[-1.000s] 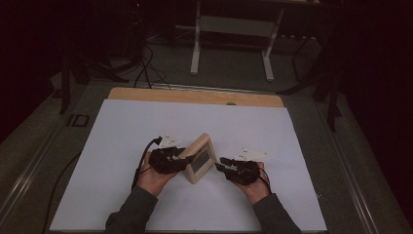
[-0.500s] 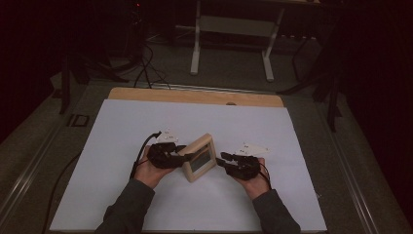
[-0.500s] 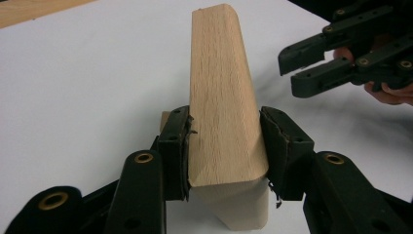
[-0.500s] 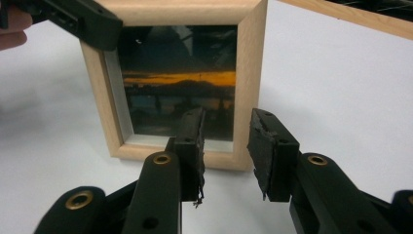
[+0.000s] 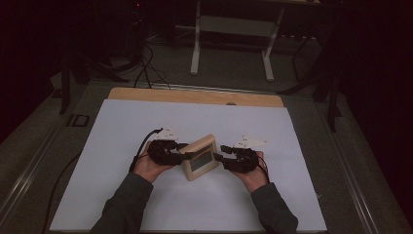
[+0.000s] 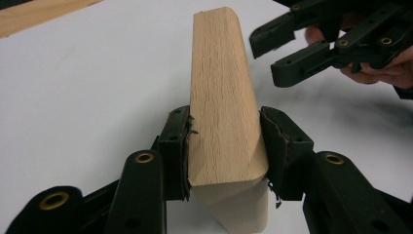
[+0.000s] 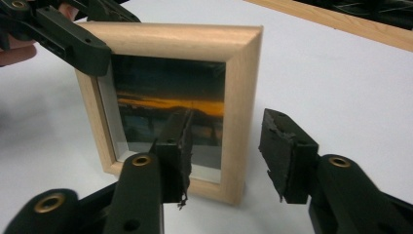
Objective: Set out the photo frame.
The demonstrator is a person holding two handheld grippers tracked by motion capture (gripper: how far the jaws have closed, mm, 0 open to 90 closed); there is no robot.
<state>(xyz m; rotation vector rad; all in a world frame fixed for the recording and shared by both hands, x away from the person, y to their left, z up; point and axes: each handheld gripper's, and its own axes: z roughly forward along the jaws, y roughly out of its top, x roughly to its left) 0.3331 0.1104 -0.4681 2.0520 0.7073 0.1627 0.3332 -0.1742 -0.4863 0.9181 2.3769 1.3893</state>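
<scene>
A small light-wood picture frame [image 5: 199, 157] with a sunset photo stands upright on the white table top [image 5: 272, 136]. In the left gripper view its side rail [image 6: 219, 87] sits clamped between the pads of my left gripper [image 6: 224, 151], which is shut on it. My right gripper [image 5: 218, 155] hovers at the frame's opposite edge. Its jaws have just been opening. In the right gripper view the frame [image 7: 170, 44] stands just ahead of the right gripper [image 7: 229, 151], whose pads do not touch the wood. From the left gripper view, the right gripper [image 6: 265, 61] shows a clear gap to the frame.
A wooden strip [image 5: 195, 95] runs along the table's far edge. Beyond it, a white stand [image 5: 231, 29] and cables [image 5: 146, 63] lie on the dark floor. White surface spreads on all sides of the hands.
The right gripper's jaws have spread and let go of the frame's right edge. The left gripper keeps its hold, and the frame stays in about the same spot.
</scene>
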